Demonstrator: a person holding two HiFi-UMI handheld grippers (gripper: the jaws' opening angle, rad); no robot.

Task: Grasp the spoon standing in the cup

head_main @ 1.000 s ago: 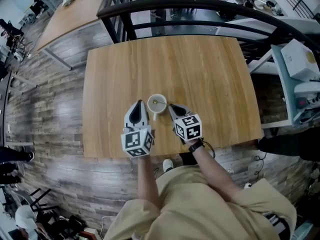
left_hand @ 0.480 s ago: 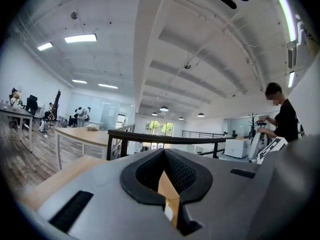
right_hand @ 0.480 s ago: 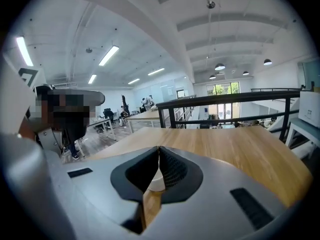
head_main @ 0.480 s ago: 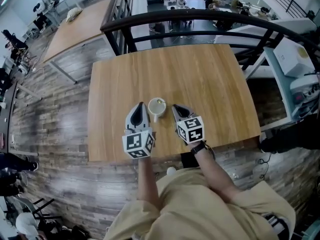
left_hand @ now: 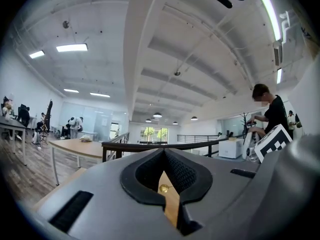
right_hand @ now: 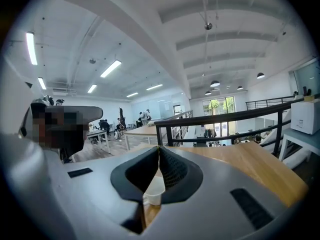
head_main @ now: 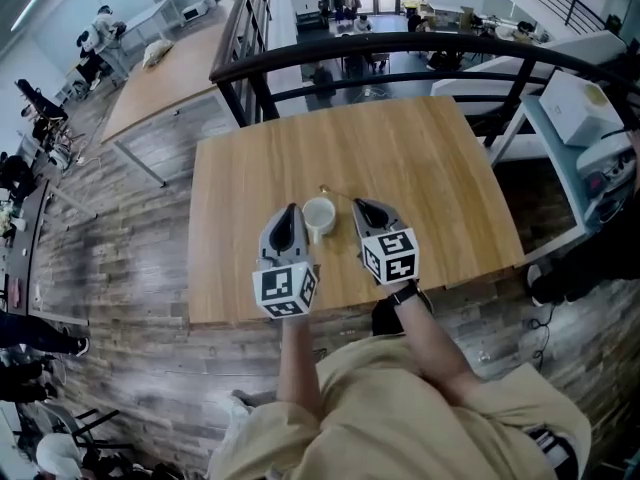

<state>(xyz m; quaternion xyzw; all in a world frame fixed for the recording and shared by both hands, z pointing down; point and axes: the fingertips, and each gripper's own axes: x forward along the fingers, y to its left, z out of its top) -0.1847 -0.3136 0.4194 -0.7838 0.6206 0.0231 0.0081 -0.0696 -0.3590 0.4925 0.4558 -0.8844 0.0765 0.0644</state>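
White cup [head_main: 318, 215] between left hand-held gripper [head_main: 286, 211], right hand-held gripper [head_main: 363, 205]; both closed.

We are holding a gripper in each hand, both forearms reaching forward.
Our left gripper [head_main: 289, 211] is pointing ahead, its jaws resting closed with nothing between them. Our right gripper [head_main: 359, 204] is angling slightly inward, its closed jaws pinching the thin spoon [head_main: 336, 194] at their tips.
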